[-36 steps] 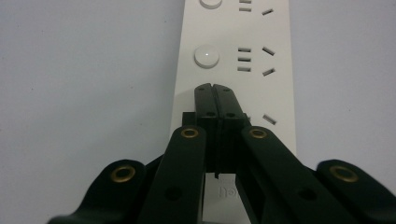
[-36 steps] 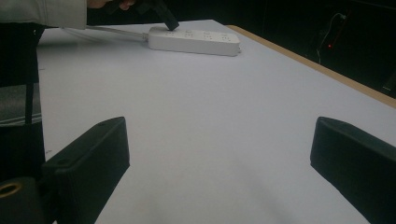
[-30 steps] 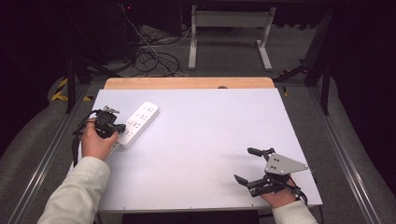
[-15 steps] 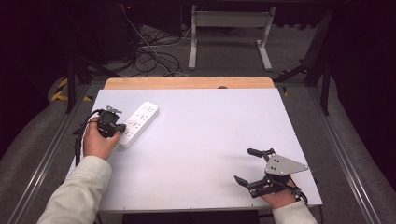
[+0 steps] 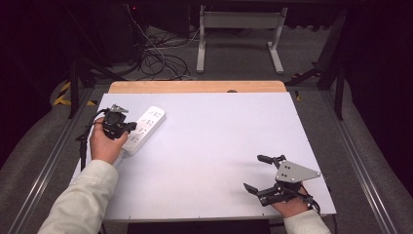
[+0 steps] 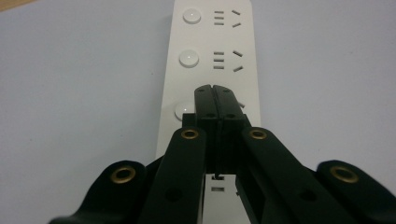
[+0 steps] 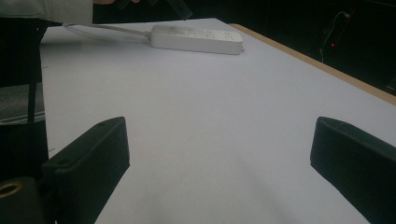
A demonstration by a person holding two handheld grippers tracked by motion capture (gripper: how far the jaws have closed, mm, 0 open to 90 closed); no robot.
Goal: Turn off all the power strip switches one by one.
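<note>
— So what's that white thing over on the left of the table [image 5: 209,146]?

— Power strip [image 5: 144,128], long and white, lying flat and angled toward the far edge. Up close you can see a row of round buttons [image 6: 189,58], each with a set of slots beside it. A pale cord [image 7: 105,29] runs off its near end

— And the left hand [image 5: 103,141]?

— Wrapped around the left gripper [image 5: 118,123], sleeve [image 5: 80,200] coming in from the bottom left corner. It's held right over the near part of the strip, pointing along its length. The jaws are pressed tight together with nothing between them, tips sitting by the third button [image 6: 183,110]. Whether they actually touch the strip, I can't tell

— What about the other side?

— Right gripper [image 5: 258,173] is well away from the strip, down by the near right corner, low over bare table. The right hand [image 5: 290,204] grips it from behind, grey plate [image 5: 293,171] on top. Its jaws are spread wide, aimed leftward across the table, holding nothing

— Anything else around?

— Cables [image 5: 156,61] tangled on the floor beyond the table, and a metal stand [image 5: 238,34] back there too
</note>
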